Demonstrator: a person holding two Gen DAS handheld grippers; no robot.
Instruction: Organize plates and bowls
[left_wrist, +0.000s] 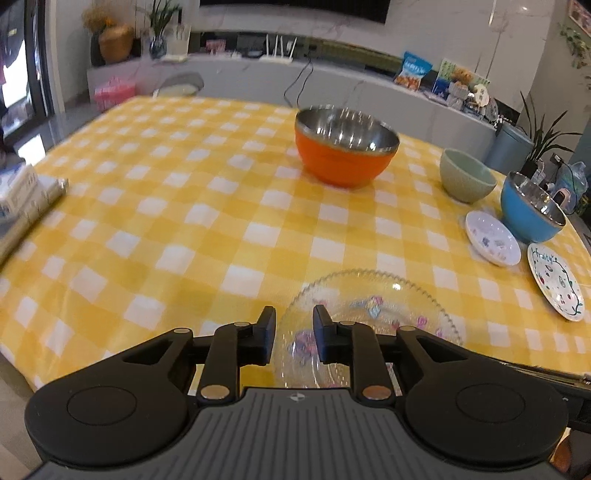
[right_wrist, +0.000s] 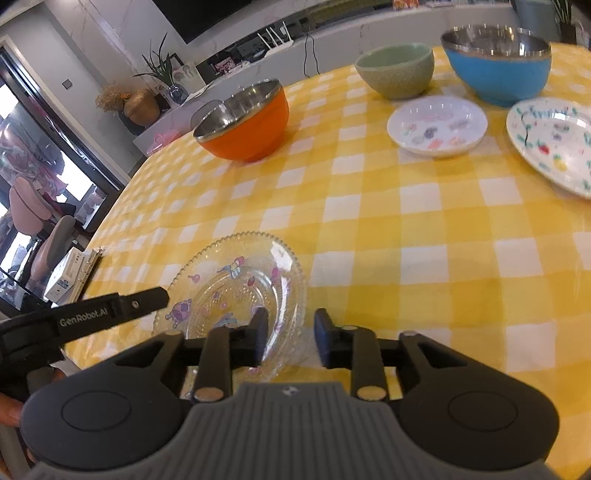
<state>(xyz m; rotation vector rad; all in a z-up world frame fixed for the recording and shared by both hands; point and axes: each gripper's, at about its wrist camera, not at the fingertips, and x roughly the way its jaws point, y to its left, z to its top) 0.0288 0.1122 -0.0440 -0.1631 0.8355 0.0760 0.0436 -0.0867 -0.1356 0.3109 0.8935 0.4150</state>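
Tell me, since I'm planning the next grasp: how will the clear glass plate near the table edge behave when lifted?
The glass plate looks rigid and probably breakable. Its glossy surface and beaded rim may slip between narrow pads. It lies flat and shallow, so it should slide rather than tip when pushed.

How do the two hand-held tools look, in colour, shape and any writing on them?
Both tools are alike. The left tool and the right tool each have two short black fingers on black linkage arms with round silver pivots, two rounded black housings, and a grey ribbed plate with a small round emblem between them. In the right wrist view, the left tool's side carries the white lettering "GenRobot.AI". No cables or sleeves are visible.
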